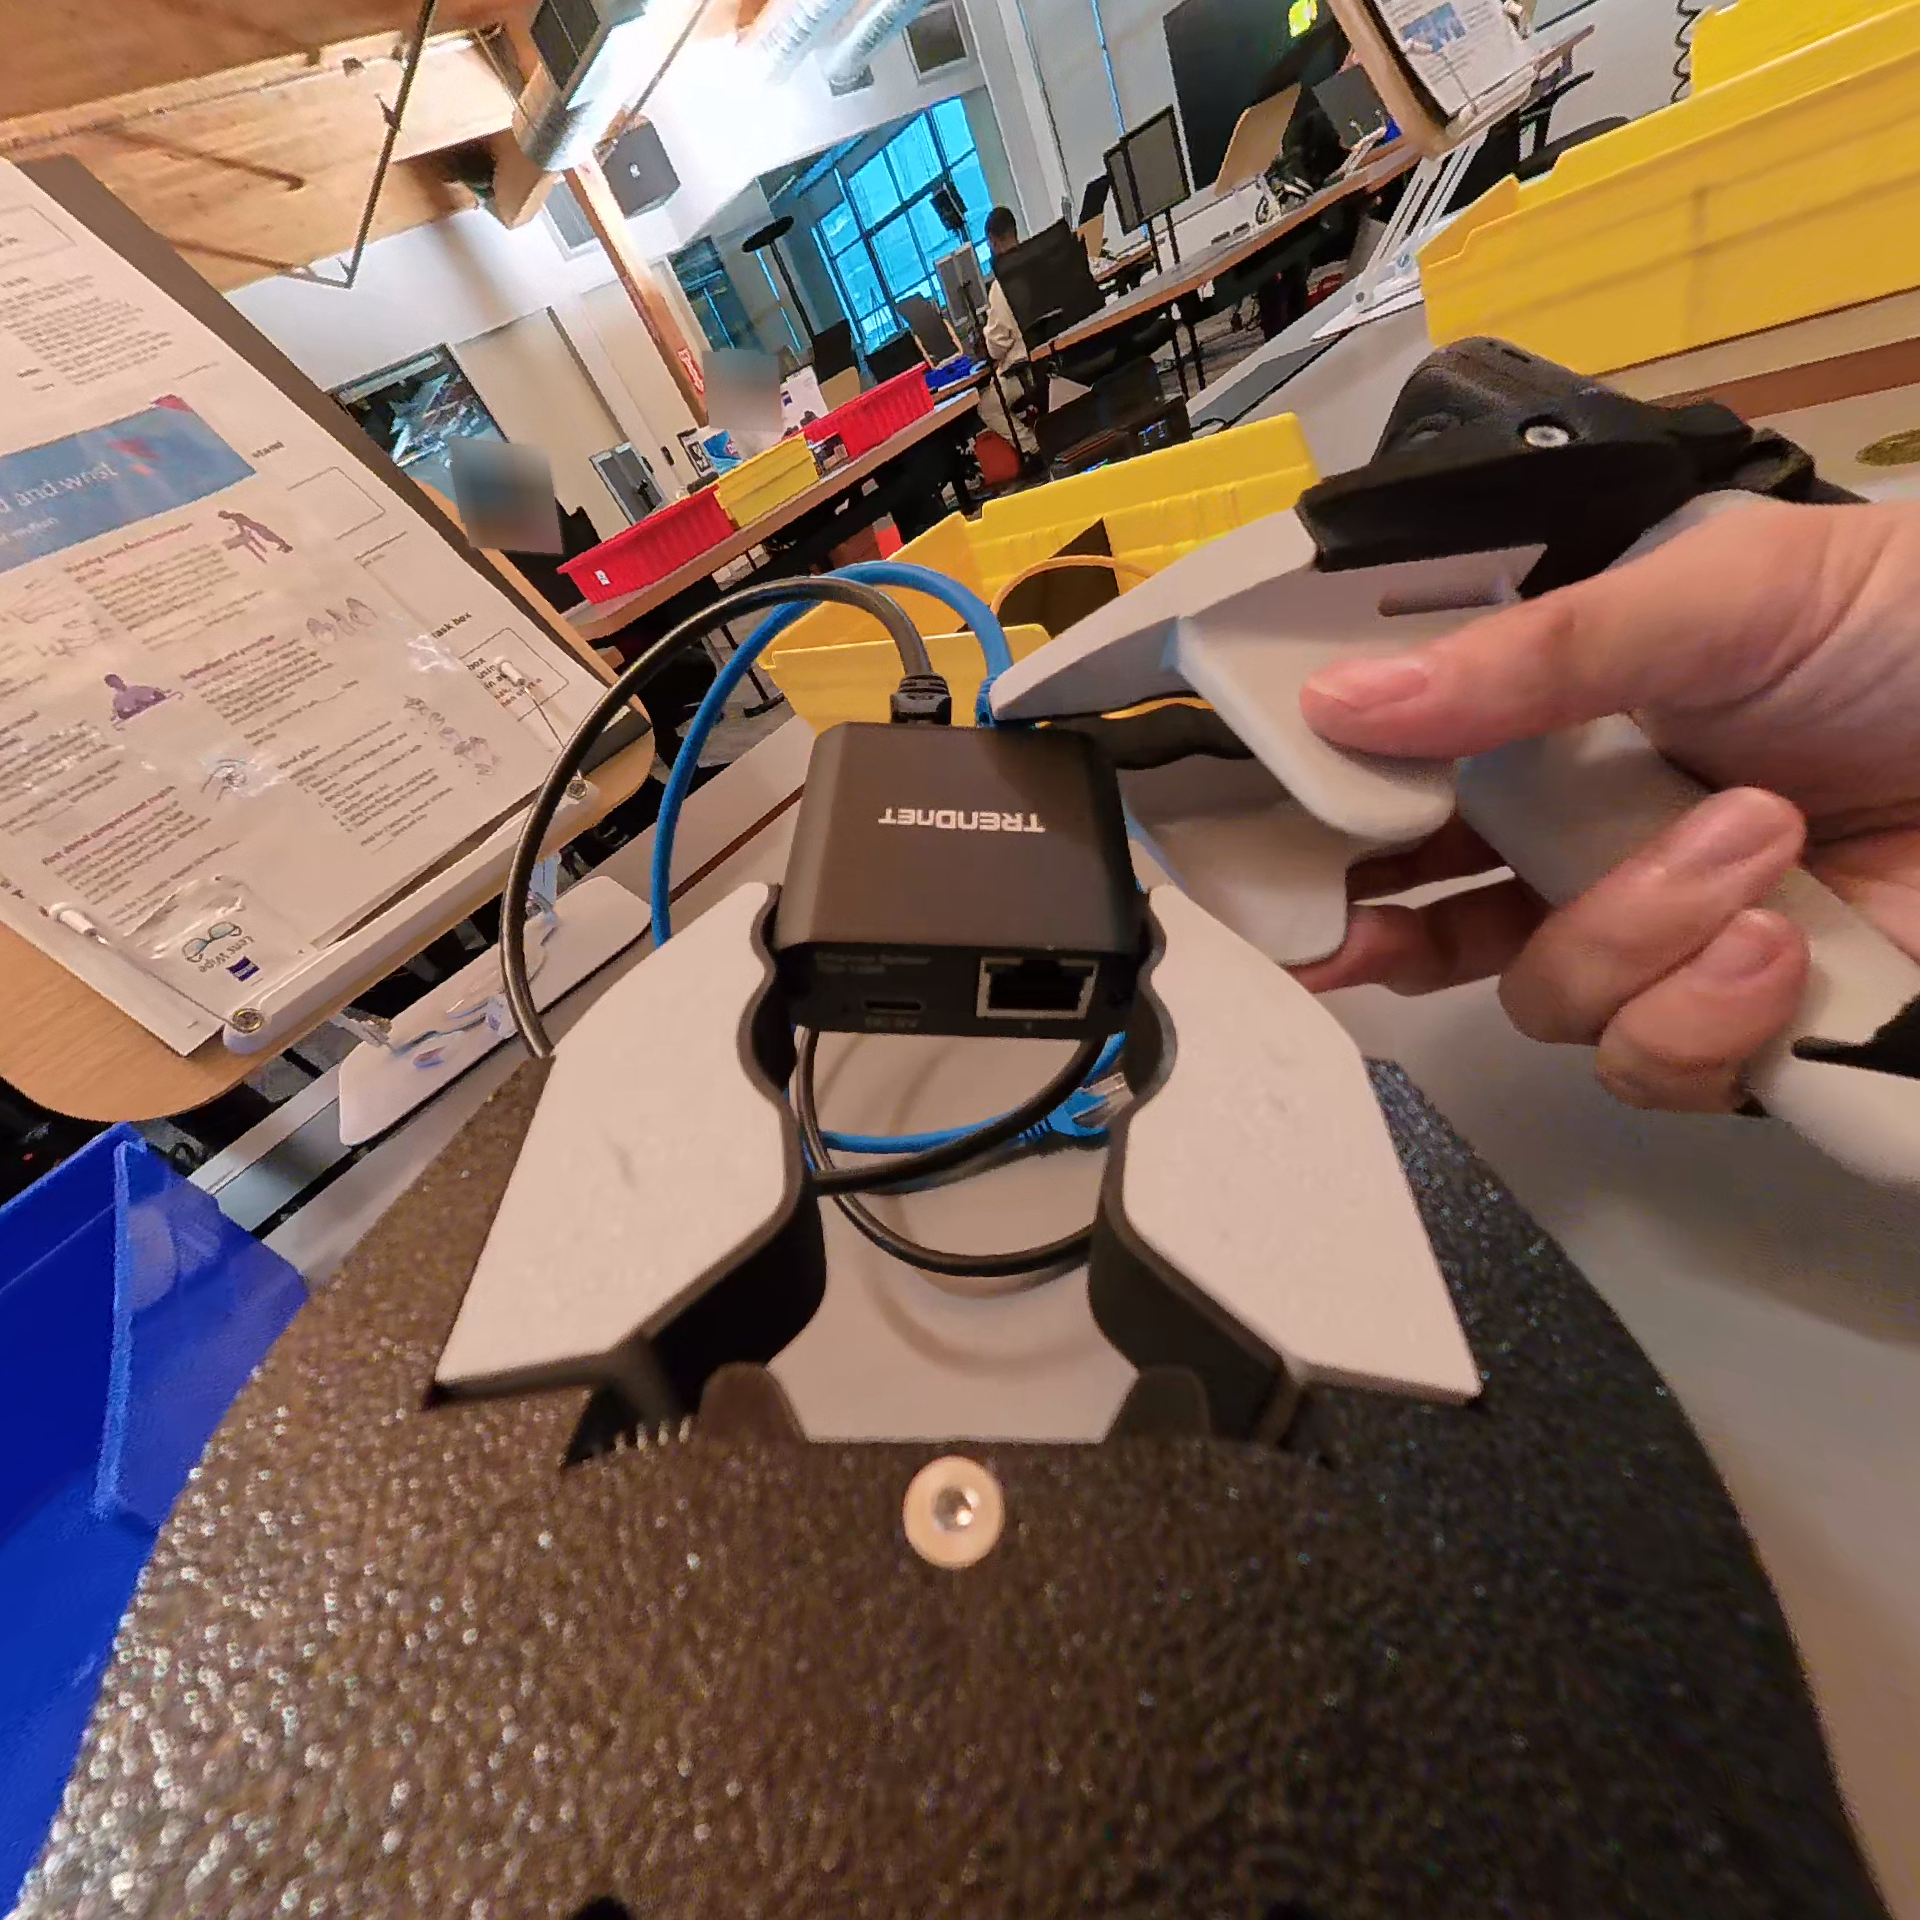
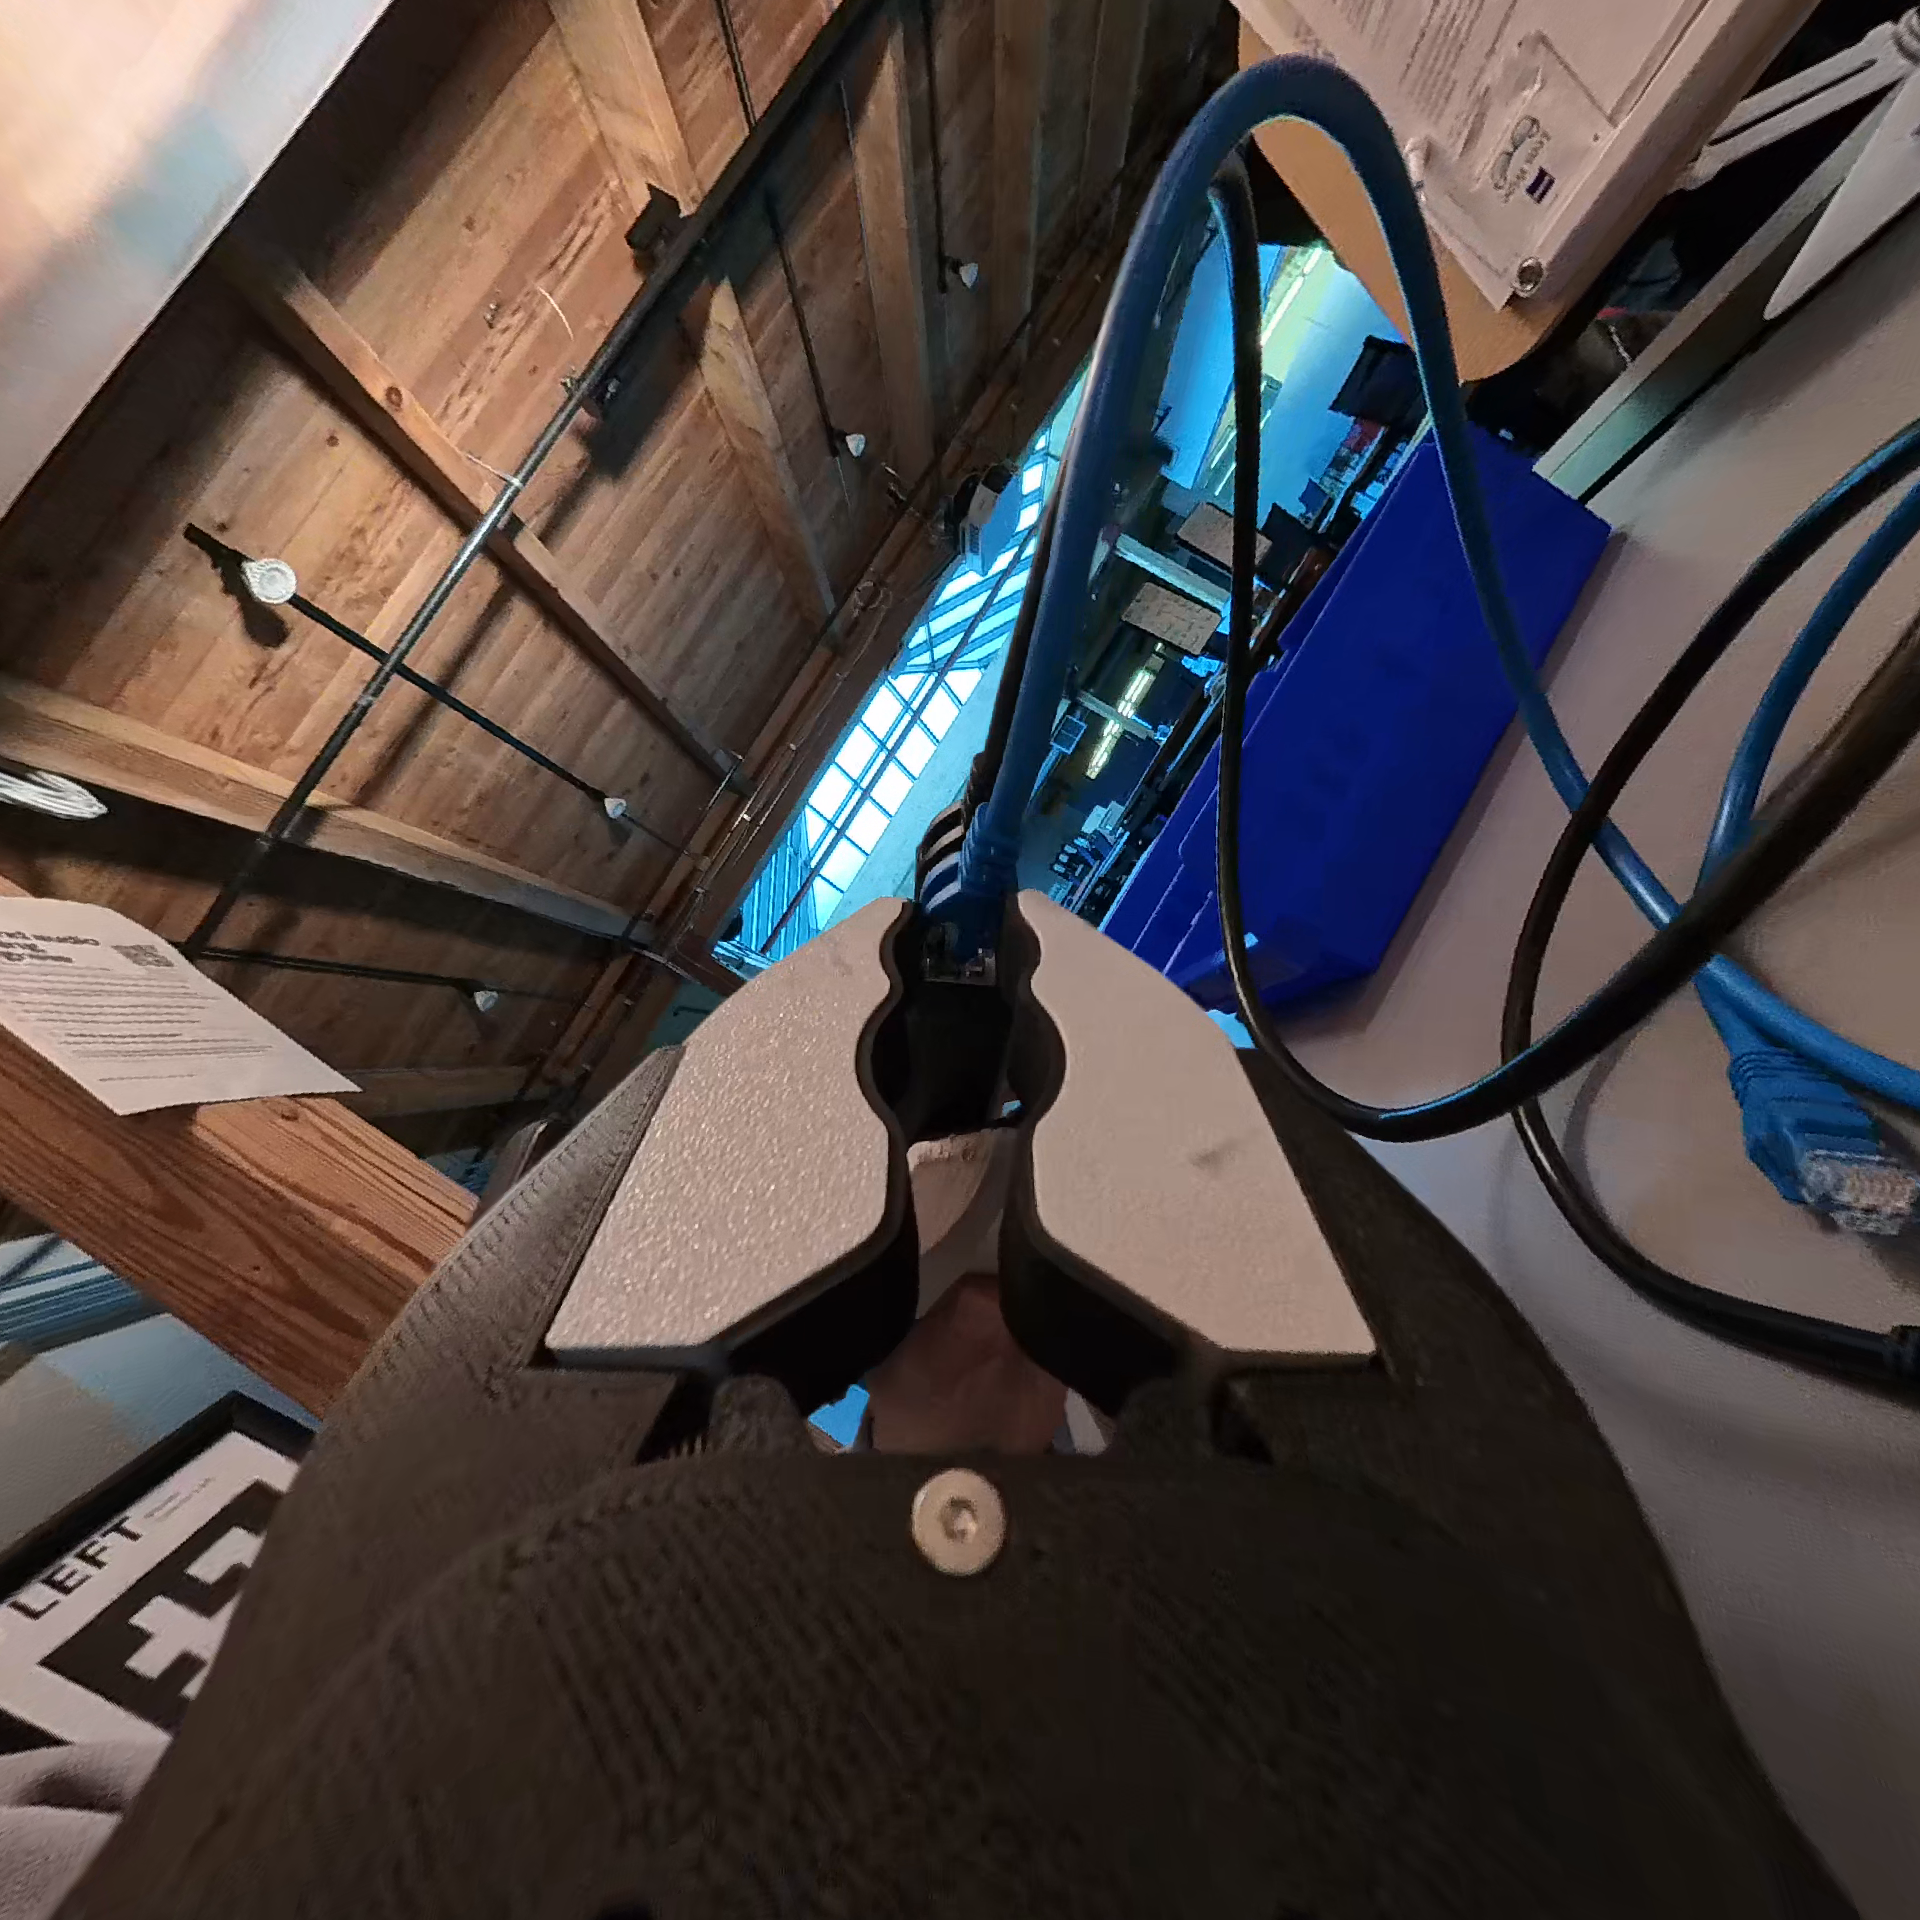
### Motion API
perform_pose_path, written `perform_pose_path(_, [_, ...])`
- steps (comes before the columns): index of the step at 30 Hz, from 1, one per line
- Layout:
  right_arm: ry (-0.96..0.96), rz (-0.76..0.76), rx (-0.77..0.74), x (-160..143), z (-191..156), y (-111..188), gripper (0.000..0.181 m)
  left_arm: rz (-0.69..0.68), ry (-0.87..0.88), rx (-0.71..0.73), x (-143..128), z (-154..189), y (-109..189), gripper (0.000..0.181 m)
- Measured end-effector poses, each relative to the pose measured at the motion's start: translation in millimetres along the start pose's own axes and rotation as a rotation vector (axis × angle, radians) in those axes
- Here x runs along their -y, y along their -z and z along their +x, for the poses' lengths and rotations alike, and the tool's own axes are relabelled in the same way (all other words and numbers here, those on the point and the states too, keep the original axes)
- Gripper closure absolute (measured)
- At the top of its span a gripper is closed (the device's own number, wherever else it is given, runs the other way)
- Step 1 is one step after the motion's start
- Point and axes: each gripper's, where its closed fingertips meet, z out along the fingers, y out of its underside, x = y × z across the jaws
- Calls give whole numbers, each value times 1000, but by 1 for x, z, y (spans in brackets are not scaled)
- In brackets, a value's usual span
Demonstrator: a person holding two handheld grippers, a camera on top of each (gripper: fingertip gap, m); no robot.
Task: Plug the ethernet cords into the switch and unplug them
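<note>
Between left gripper (image 1: 961,997) fingers, small black switch (image 1: 961,831), blue cord (image 1: 717,727) looping behind

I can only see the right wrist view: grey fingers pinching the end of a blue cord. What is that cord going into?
Observer: A small black switch, clamped on both sides by the left gripper.
Operator: Does it have a free socket?
Observer: Yes, the ethernet port on the face towards the left camera is empty.
Operator: And who is moving the gripper I'm looking along?
Observer: A person's hand holds the right gripper by its handle, reaching in from the right to the back of the switch.
</note>
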Motion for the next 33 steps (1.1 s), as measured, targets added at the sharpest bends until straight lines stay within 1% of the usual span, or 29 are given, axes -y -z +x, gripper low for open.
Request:
perform_pose_path(6, [40,-13,61,-2,2,1,167,31,-8,25,-1,1,-1,120])
perform_pose_path(10, [115,-24,55,-2,5,3,168,36,-7,31,-4,2,-3,120])
perform_pose_path(13, [130,-16,75,0,3,2,168,46,-28,71,-1,2,-3,120])
perform_pose_path(17, [188,-25,71,1,2,2,167,73,60,72,-1,3,-5,120])
perform_pose_path(20, [191,-34,91,1,1,2,167,57,-52,131,0,1,-4,120])
perform_pose_path(21, [199,-34,90,2,1,2,168,51,-41,126,1,2,-5,120])
perform_pose_path(23, [236,-46,79,4,0,1,168,68,125,65,1,4,-6,120])
perform_pose_path(24, [262,-48,79,4,-1,0,168,74,101,88,2,3,-6,120])
perform_pose_path(25, [265,-57,87,4,-2,-1,168,66,35,124,2,1,-6,120])
perform_pose_path(26, [269,-56,88,5,-2,0,168,60,38,117,2,1,-6,120])
perform_pose_path(27, [289,-61,80,5,-2,0,168,53,87,95,1,2,-7,120])
perform_pose_path(28, [295,-62,72,6,-1,0,168,50,86,111,1,2,-7,120])
perform_pose_path(30, [275,-44,95,6,-3,-1,168,53,26,179,2,0,-6,120])
perform_pose_path(31, [261,-10,87,11,-1,1,168,59,50,173,2,1,-5,120])
perform_pose_path(33, [244,59,65,35,6,11,168,111,124,179,5,-3,1,120])
